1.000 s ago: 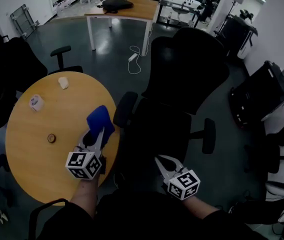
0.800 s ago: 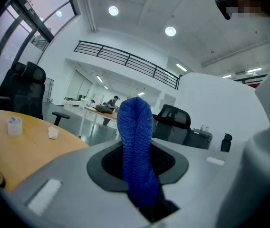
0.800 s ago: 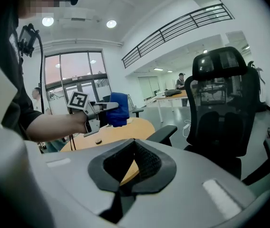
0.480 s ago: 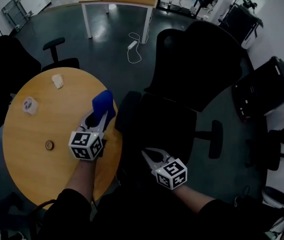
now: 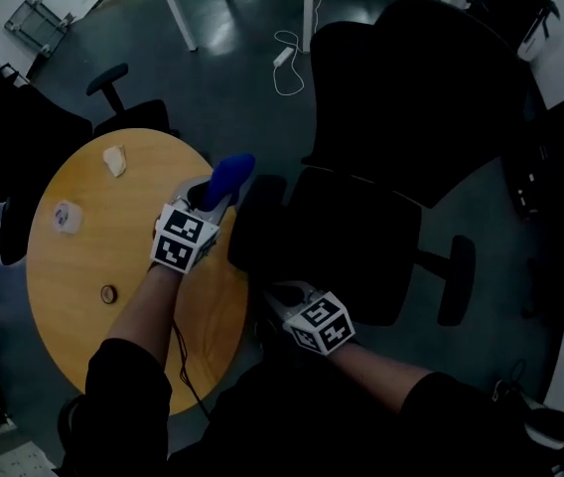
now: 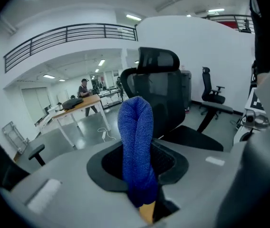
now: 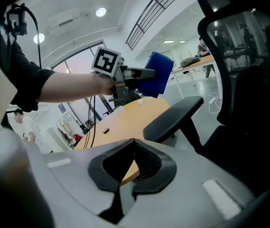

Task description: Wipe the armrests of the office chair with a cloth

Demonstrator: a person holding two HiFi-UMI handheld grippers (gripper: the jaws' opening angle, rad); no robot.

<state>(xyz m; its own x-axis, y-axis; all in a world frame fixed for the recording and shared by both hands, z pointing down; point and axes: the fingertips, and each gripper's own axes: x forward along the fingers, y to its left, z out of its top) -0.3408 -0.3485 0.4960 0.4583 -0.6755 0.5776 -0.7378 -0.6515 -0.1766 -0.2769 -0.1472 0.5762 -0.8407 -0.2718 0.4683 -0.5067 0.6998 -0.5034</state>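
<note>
Blue cloth (image 5: pixel 231 174) folded into a fat loop, pinched at its lower end by the left gripper (image 5: pixel 212 195), the rest poking out past the jaws. Held over the far right edge of the round wooden table (image 5: pixel 83 256), just left of the chair's left armrest (image 5: pixel 255 223). Close to the pad but not touching it, going by the right gripper view. Black mesh-back chair (image 5: pixel 401 117) right next to the table, seat facing near.

Left forearm (image 5: pixel 148 301) bare, stretched out across the table toward the far right, black sleeve (image 5: pixel 118 386) bunched around the elbow, marker cube on top. Right gripper (image 5: pixel 278 294) parked low at the near left corner of the seat, pointing far-left toward the armrest. Jaws pressed together at the tips with nothing between them, just table showing through the gap below. Right arm tucked in close to the body.

Elsewhere on the table, well apart from the cloth: small white lump (image 5: pixel 114 160) at the far side, a little round thing (image 5: pixel 68 216) on the left, a ring (image 5: pixel 109 293) nearer in. White cable (image 5: pixel 287 68) on the floor at the far side.
</note>
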